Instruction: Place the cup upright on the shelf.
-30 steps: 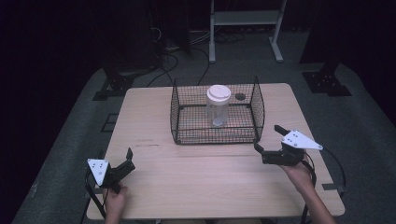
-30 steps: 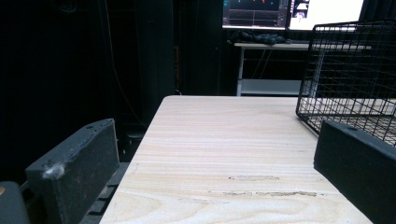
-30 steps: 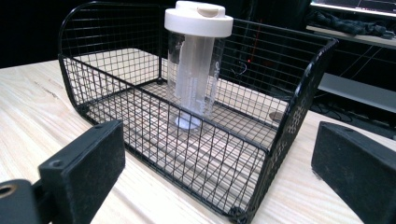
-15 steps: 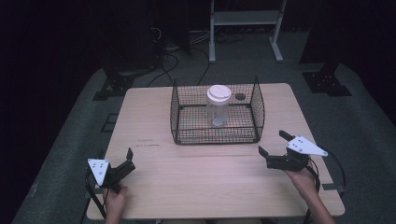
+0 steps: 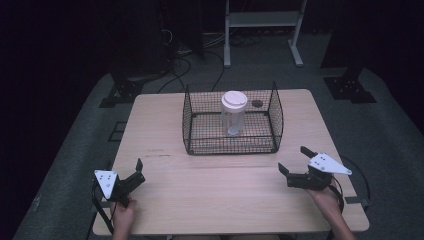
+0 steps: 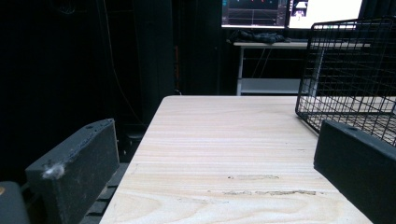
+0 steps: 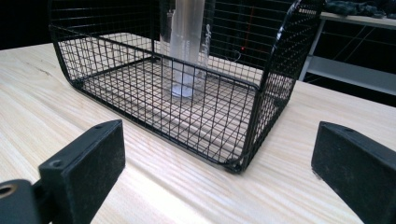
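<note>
Two grippers: both low at the near edge of the pale wooden table [image 5: 220, 190], empty.
Left gripper [image 5: 136, 171]: jaws spread, aimed along the bare left side, black wire basket [image 6: 348, 74] off to its right.
Right gripper [image 5: 295, 161]: jaws wide apart, facing the basket's near corner.
Thing: clear plastic tumbler with white lid [image 5: 233, 113] — upright inside the basket, touched by nothing.
Progress: looks either finished or not begun — I cannot tell which.

table [image 5: 165, 125] — light wood, centre of the high view | wire basket [image 5: 272, 107] — black, on the table's upper middle | small dark disc [image 5: 257, 103] on the tabletop just behind the basket, upper centre
</note>
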Motion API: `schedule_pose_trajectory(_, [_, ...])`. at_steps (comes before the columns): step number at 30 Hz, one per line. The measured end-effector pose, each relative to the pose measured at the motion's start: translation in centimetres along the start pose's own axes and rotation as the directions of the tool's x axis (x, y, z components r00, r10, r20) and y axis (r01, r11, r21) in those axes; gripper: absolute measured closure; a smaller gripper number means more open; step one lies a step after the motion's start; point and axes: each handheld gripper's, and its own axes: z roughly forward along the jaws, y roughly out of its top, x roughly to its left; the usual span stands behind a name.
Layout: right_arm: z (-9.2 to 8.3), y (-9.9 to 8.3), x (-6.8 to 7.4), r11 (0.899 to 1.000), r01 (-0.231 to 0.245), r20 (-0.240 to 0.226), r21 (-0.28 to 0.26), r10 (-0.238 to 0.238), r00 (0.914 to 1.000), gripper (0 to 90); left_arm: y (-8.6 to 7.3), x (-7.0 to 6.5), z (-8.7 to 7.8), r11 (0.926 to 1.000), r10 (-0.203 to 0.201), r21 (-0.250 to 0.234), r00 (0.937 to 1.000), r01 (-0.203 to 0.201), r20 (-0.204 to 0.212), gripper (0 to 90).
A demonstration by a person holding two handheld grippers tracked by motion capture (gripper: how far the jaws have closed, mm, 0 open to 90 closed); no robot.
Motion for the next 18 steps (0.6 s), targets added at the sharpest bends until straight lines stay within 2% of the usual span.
schedule_pose_trajectory(8, [-0.7,-1.0,0.1,1.0,-0.014,0.007,0.001,0.014,0.9999,2.3,0.0,0.0,0.0,1.0,-0.001,0.0,1.0,0.001,-0.001,0.0])
schedule_pose_trajectory(13, [-1.2,-1.3,0.5,1.0,-0.002,0.019,0.005,0.002,0.9998,2.3,0.0,0.0,0.0,1.0,0.0,0.0,1.0,0.0,0.0,0.0])
schedule_pose_trajectory(16, [-1.6,-1.5,1.1,1.0,-0.013,0.029,0.002,0.013,0.9995,2.2,0.0,0.0,0.0,1.0,0.0,0.001,1.0,0.0,-0.001,0.0])
schedule_pose_trajectory(18, [-2.0,-1.9,1.6,0.999,-0.026,0.045,-0.028,0.028,0.9986,2.2,0.0,0.0,0.0,1.0,-0.001,0.001,1.0,0.001,-0.003,0.0])
